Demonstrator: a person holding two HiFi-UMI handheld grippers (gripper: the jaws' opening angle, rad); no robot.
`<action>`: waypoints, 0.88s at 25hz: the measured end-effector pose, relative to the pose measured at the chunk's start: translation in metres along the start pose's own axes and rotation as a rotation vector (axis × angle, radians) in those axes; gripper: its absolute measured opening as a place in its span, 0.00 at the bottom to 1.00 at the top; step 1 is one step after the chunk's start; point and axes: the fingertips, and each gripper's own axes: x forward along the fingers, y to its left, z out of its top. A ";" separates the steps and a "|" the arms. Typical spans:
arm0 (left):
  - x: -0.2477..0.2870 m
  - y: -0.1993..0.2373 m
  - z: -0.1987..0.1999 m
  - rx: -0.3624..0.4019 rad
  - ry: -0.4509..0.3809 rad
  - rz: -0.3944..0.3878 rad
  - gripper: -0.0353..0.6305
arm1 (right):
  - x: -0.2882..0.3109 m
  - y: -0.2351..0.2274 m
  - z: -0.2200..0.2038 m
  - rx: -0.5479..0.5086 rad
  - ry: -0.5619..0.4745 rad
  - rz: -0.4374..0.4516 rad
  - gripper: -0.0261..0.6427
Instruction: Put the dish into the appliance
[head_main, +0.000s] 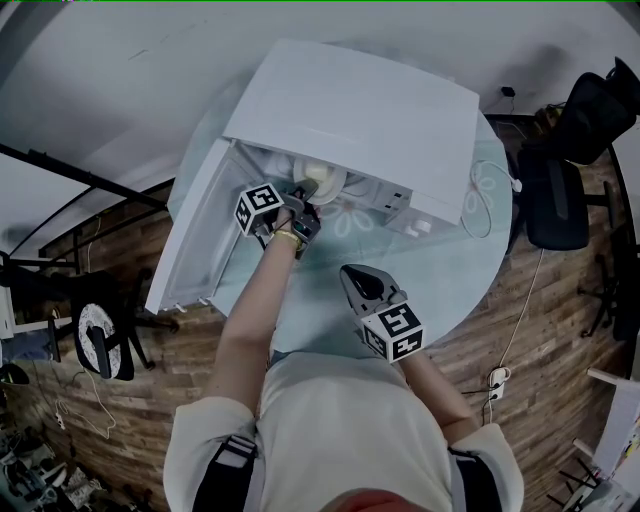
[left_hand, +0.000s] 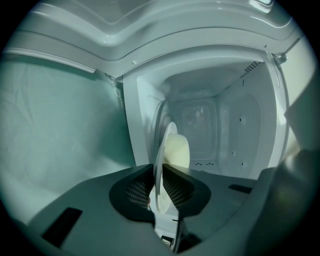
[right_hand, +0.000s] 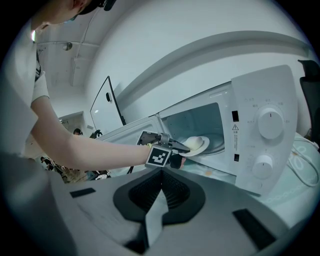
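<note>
I saw the left gripper (left_hand: 162, 192) clamped on the rim of the dish (left_hand: 159, 180), a white plate that stood edge-on between the two pads and carried a pale round piece of food (left_hand: 178, 150). The dish was at the mouth of the microwave (head_main: 350, 120), partly inside the open cavity. The door (head_main: 190, 245) hung open at the left side of the microwave. The right gripper (right_hand: 160, 200) was held well apart from the microwave, in front of its control panel (right_hand: 265, 135), over the round glass table (head_main: 470, 270) on which the microwave stood. Its jaws looked pressed together with nothing between them, though the narrow slit there was hard for me to read.
</note>
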 end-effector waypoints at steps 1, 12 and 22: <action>0.000 0.000 0.001 0.002 -0.001 0.002 0.11 | 0.000 0.000 0.000 0.000 0.000 0.001 0.05; -0.009 0.001 0.001 0.022 -0.012 0.012 0.26 | 0.000 0.004 0.001 -0.005 -0.003 0.014 0.05; -0.032 -0.001 -0.016 0.032 0.001 -0.009 0.28 | -0.005 0.014 0.002 -0.020 -0.019 0.015 0.05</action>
